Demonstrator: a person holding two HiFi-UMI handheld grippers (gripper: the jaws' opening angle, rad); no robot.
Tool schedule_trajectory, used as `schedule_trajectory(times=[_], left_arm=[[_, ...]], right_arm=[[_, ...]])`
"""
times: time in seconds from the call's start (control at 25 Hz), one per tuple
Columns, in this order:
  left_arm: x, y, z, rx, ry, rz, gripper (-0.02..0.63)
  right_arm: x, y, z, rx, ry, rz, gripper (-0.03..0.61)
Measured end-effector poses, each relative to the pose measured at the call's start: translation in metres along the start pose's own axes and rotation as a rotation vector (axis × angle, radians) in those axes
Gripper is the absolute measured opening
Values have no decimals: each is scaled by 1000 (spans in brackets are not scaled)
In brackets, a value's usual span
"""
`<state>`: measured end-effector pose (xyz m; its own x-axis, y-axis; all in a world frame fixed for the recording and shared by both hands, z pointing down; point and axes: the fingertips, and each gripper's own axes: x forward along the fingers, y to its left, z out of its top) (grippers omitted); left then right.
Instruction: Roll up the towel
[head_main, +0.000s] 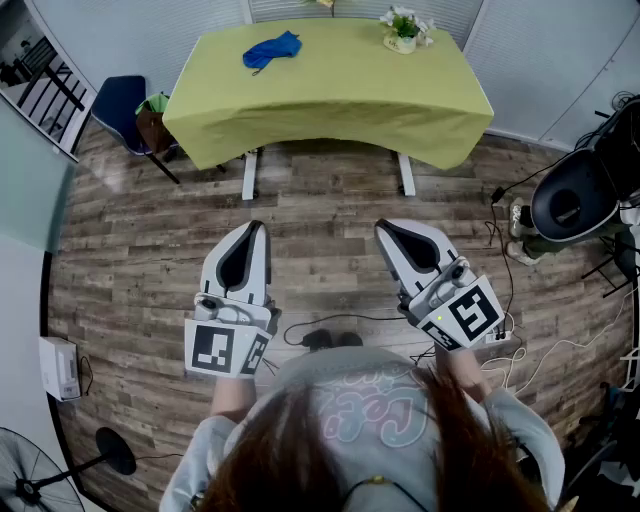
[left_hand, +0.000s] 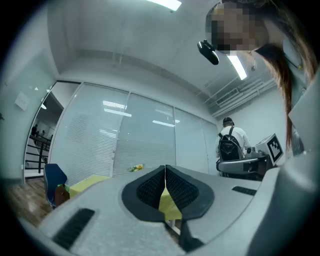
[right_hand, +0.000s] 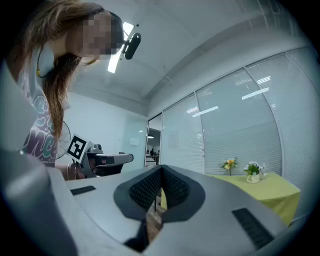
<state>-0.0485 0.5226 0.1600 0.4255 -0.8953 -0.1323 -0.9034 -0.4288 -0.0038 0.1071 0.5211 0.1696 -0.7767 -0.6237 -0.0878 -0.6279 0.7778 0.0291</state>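
Observation:
A crumpled blue towel lies on the far left part of a table with a yellow-green cloth, across the room from me. My left gripper and right gripper are held side by side at waist height over the wooden floor, well short of the table. Both are shut with nothing between the jaws. In the left gripper view the left gripper has its pads pressed together, with the table beyond them. In the right gripper view the right gripper is the same.
A small flower pot stands at the table's far right. A blue chair with a bag sits left of the table. A black round seat and cables are at right. A fan stands at lower left. A person with a backpack is behind.

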Motion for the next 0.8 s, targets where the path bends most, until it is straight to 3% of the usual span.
schedule_trajectory(times=[0.8], left_arm=[[2, -16, -4, 12, 0, -11, 15]], right_arm=[[-6, 0, -4, -16, 3, -30, 5]])
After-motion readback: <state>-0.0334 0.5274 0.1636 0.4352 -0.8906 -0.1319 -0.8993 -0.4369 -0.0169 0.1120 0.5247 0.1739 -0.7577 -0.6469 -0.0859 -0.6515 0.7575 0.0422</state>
